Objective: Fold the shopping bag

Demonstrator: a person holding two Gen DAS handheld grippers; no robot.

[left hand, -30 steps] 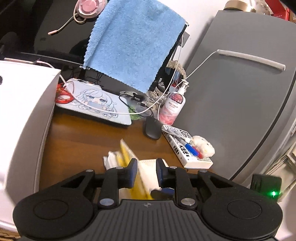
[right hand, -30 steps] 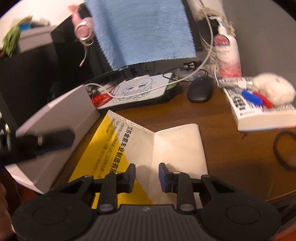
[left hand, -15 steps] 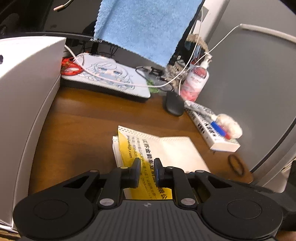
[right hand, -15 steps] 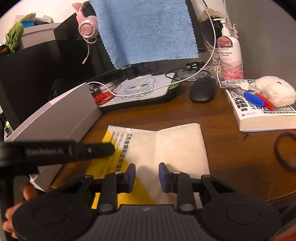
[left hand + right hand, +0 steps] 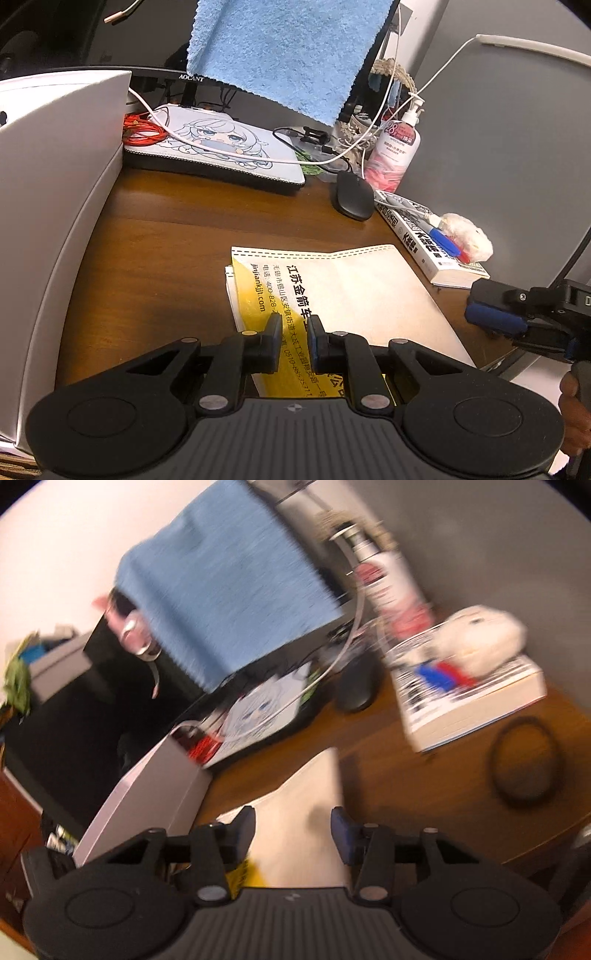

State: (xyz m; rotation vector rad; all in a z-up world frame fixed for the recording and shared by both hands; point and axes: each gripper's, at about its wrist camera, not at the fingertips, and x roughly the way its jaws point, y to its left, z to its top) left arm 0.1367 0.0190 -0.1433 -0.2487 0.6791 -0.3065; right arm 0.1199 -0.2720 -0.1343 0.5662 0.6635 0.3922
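Shopping bag (image 5: 354, 295), folded flat, lies on your wooden desk (image 5: 166, 251) in the left wrist view, yellow printed panel toward you and cream panel to the right. Your left gripper (image 5: 294, 341) sits low over the yellow panel's near part, its fingers drawn close with only a narrow gap; you cannot tell from here whether they pinch the fabric. A white box (image 5: 48, 206) walls off the left side, a black mouse (image 5: 352, 195) and a book (image 5: 424, 240) lie beyond the bag, and a blue towel (image 5: 284, 51) hangs over the monitor. Your right gripper (image 5: 517, 317) shows at the right edge, off the bag's right border. In the right wrist view, tilted and blurred, your right gripper (image 5: 293, 834) has its fingers spread wide, with the bag's (image 5: 306, 812) cream panel just ahead between them. A black ring (image 5: 526, 760) lies to the right, the book (image 5: 469, 701) beyond it.
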